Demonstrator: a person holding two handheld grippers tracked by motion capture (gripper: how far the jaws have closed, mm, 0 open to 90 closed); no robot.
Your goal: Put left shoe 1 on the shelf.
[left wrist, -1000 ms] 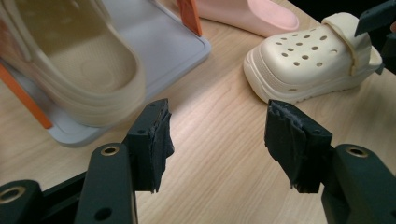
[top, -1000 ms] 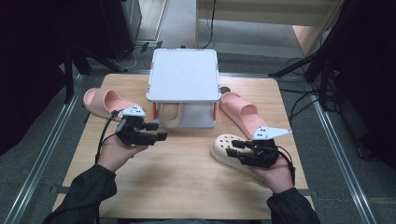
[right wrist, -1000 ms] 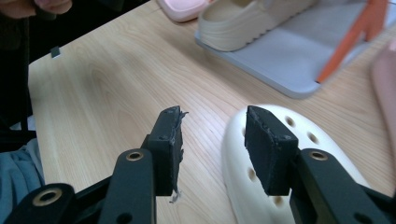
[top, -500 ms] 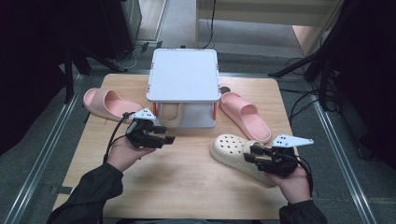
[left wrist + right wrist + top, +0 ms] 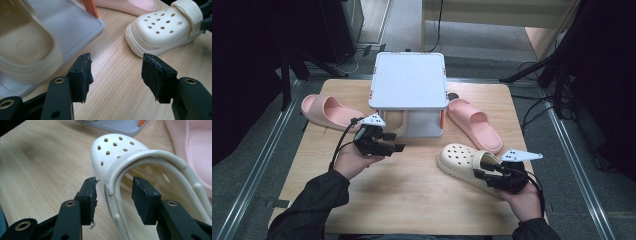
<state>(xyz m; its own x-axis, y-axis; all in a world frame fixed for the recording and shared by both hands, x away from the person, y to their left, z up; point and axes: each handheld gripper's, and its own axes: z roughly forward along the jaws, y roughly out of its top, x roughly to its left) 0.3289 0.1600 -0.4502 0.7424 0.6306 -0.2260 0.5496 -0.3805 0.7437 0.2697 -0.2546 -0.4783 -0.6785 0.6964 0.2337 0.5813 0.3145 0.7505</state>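
A cream clog (image 5: 460,156) with holes in its toe lies on the wooden table (image 5: 412,200), right of the middle. My right gripper (image 5: 482,176) is at its heel end. In the right gripper view the open jaws of that gripper (image 5: 113,197) straddle the clog's (image 5: 117,145) side wall and strap without pressing on them, having just opened a little. My left gripper (image 5: 394,142) hovers open in front of the grey rack (image 5: 409,80), with nothing between its fingers (image 5: 82,75). A second cream clog (image 5: 25,45) sits on the rack's lower shelf (image 5: 75,22).
One pink slipper (image 5: 329,112) lies left of the rack, the other (image 5: 474,125) right of it, just behind the clog. An orange rack leg (image 5: 91,7) stands near the shelf's corner. Bare wood stretches between the two hands.
My right hand has drawn back to the right, toward the near edge, to the clog's heel. My left gripper has slid a little to the right. The clog has stayed in place.
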